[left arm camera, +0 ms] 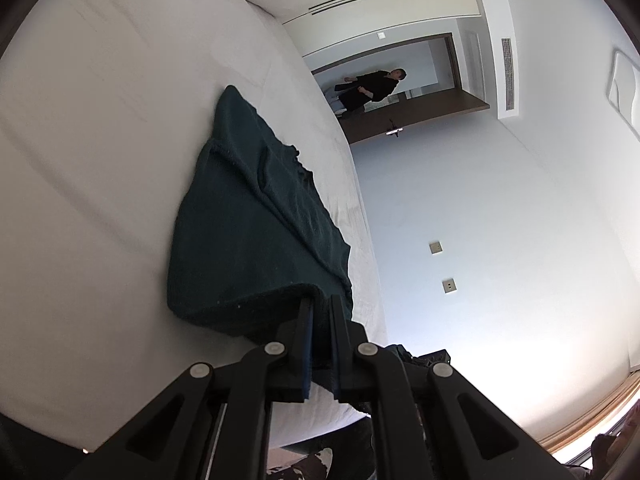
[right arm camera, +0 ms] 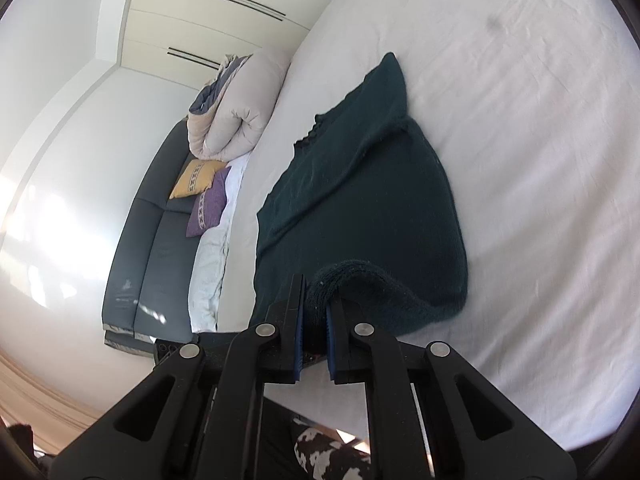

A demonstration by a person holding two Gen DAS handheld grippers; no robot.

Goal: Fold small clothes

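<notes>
Ahead of both grippers, on the white bed sheet (left arm camera: 100, 128), lies the dark green knit garment (left arm camera: 256, 216). No brand, label or writing can be read anywhere in either view.

Left gripper (left arm camera: 321, 308): fingers closed on a near corner of the garment, cloth pinched between the blue-lined pads (left arm camera: 307, 344), hem bunched thick just beyond the tips. Fabric runs away from the tips, narrowing to a point at the far end. A raised seam or fold crosses it lengthwise; the edge to the right of the gripper is frayed or ribbed, near the mattress edge.

Right gripper (right arm camera: 316, 292): fingers clenched on the other near corner, a rolled wad of knit gripped between the pads (right arm camera: 298, 344). The garment (right arm camera: 360, 200) spreads forward from the tips, rounded on the right side, tapering to a corner far ahead. Texture is a coarse, slightly fuzzy knit with pale lint specks near the gripped hem.

Surroundings, left wrist view: beyond and right of the gripper, an open doorway with a person in dark clothes (left arm camera: 372, 88); two wall plates (left arm camera: 442, 266) on the pale wall.

Right wrist view: left of the gripper, a dark headboard (right arm camera: 148, 248), yellow cushion (right arm camera: 196, 178), purple cushion (right arm camera: 208, 208), and a rolled beige duvet (right arm camera: 236, 120) further ahead. Cupboard doors (right arm camera: 224, 12) stand behind.
</notes>
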